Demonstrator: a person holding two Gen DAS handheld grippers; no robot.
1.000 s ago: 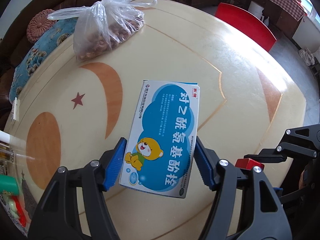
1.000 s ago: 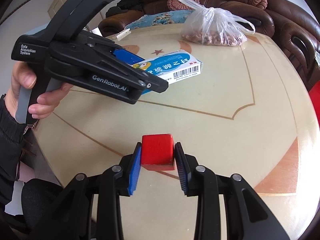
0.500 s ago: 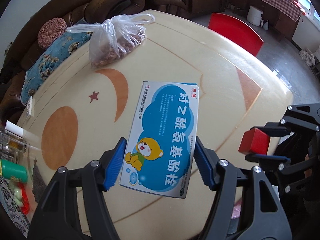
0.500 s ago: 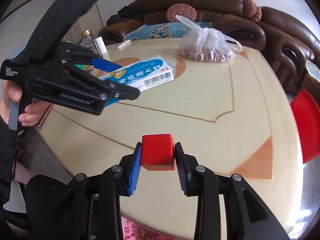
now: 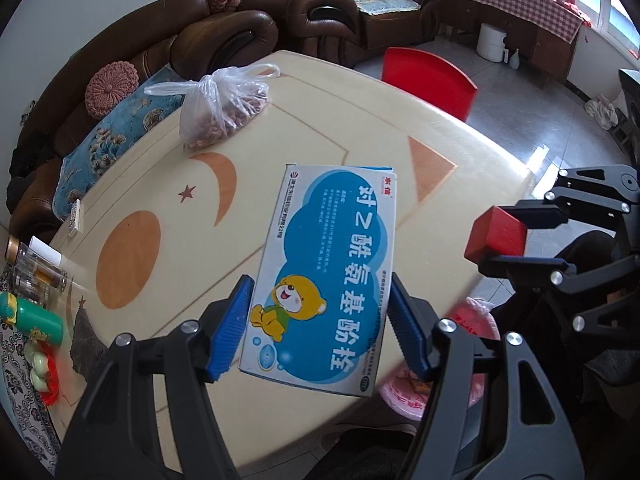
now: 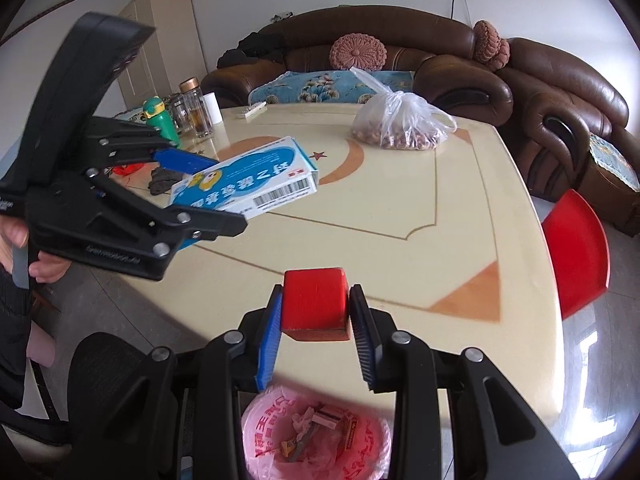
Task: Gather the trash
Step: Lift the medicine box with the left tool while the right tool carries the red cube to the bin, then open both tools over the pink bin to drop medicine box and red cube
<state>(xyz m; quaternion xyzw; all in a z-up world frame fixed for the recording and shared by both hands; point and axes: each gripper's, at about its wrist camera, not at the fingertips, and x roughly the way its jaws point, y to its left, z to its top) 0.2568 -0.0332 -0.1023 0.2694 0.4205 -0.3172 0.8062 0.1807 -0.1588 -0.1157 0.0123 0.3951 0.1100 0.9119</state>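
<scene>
My left gripper (image 5: 318, 328) is shut on a blue-and-white medicine box (image 5: 328, 276) with a cartoon bear, held above the table's near edge; the box also shows in the right wrist view (image 6: 248, 178). My right gripper (image 6: 314, 332) is shut on a red block (image 6: 314, 300), also visible in the left wrist view (image 5: 496, 236). A bin lined with a pink bag (image 6: 316, 436), with scraps inside, stands below the right gripper just off the table edge; part of it shows in the left wrist view (image 5: 404, 396).
The cream round table (image 6: 400, 216) bears a clear plastic bag of nuts (image 6: 400, 126), glass jars (image 6: 194, 108), a green bottle (image 6: 160, 118) and a grey cloth (image 6: 162, 178). A red chair (image 6: 576, 248) stands at the right, brown sofas (image 6: 520, 92) behind.
Both grippers have risen and drawn back toward the table's near edge with their objects. The pink-lined bin has come into view below them.
</scene>
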